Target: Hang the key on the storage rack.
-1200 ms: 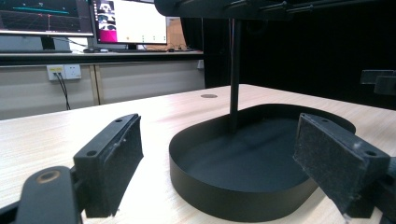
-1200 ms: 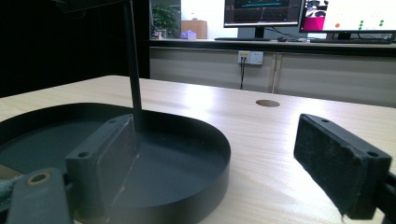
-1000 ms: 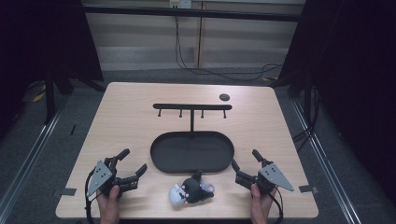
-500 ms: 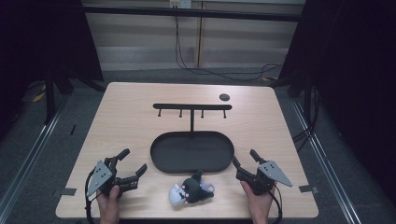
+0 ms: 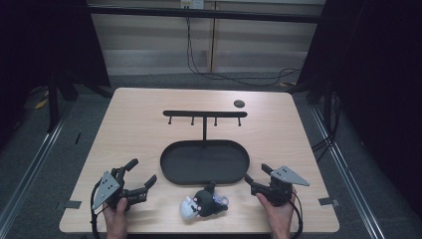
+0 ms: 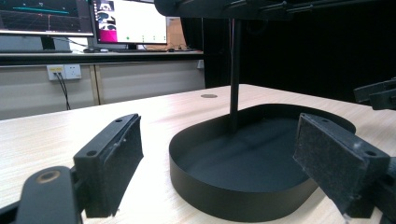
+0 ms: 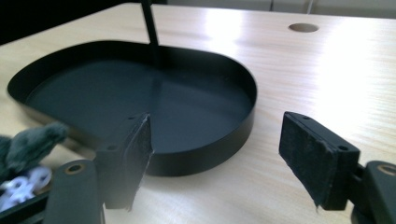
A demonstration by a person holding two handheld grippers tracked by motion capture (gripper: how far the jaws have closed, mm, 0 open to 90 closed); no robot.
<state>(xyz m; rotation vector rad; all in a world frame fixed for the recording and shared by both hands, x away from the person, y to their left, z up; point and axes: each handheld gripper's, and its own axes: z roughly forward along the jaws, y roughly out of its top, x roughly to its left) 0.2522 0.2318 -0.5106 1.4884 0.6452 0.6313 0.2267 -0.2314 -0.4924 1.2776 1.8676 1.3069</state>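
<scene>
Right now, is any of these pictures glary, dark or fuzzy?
High view: dim and soft, surroundings nearly black, table evenly lit. Right gripper view: bright glare on the wood beyond the tray; the plush toy at the left edge is blurred. Left gripper view: near jaws soft, monitors washed out.

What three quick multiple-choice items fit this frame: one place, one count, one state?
1. Where does the plush keychain bundle lie?
A. in the tray
B. on the table in front of the tray, between the claws
C. hung on a hook

2. How many hooks hang from the stand's bar?
A. two
B. four
C. six

3. How does the right claw stand?
A. open, nothing between its pads
B. shut on the bundle
C. shut on the tray rim

Key: 1 B, it rests on bare wood just near of the black oval tray. 2 B, four pegs show under the bar. 3 A, the right gripper view shows the pads apart over bare table.
</scene>
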